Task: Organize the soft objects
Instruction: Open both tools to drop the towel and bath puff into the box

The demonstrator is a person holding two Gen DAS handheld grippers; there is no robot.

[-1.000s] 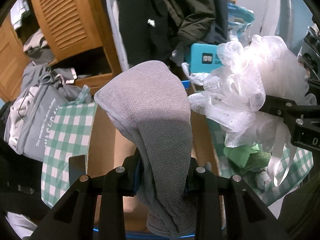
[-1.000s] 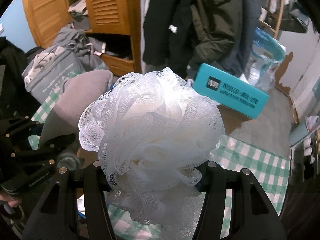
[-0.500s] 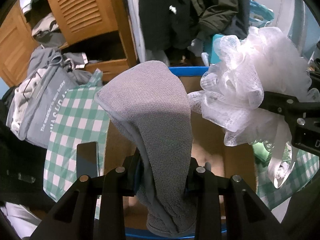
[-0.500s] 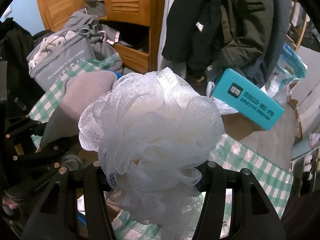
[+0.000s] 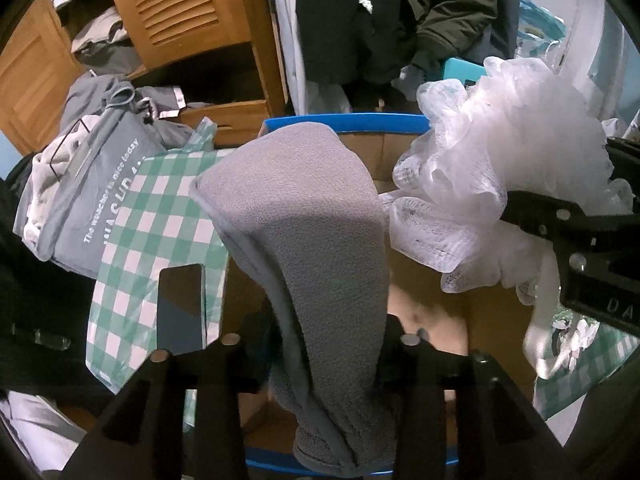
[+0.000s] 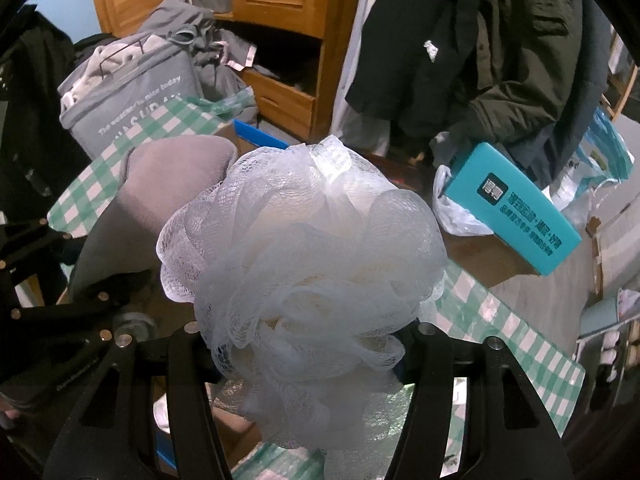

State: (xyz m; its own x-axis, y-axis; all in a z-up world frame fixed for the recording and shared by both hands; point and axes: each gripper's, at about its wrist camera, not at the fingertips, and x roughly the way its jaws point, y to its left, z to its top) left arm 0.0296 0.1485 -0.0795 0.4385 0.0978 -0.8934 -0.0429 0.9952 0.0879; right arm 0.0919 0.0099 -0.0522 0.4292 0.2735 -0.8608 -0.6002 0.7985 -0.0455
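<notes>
A grey towel [image 5: 312,216] stands folded over between the fingers of my left gripper [image 5: 332,340]; the jaws are opening, with the pads still against the cloth. A white mesh bath pouf [image 6: 304,256] fills my right gripper [image 6: 308,340], whose jaws are opening too while the pouf stays between the pads. Both grippers hang side by side, tilted down over an open cardboard box with a blue rim [image 5: 344,123]. The pouf [image 5: 500,168] and the right gripper [image 5: 580,240] sit right of the towel in the left wrist view. The fingertips are hidden by what they hold.
A green-and-white checked cloth [image 5: 160,216] lies around the box, with a dark flat phone [image 5: 180,308] on it. A grey laundry bag [image 5: 88,200] stands at the left, a wooden louvred cabinet [image 5: 180,4] and hanging dark coats [image 6: 500,40] behind, a teal carton [image 6: 512,216] to the right.
Both grippers have moved forward and down over the box, whose far blue rim has come into view under the towel. The towel and the pouf stay between the fingers.
</notes>
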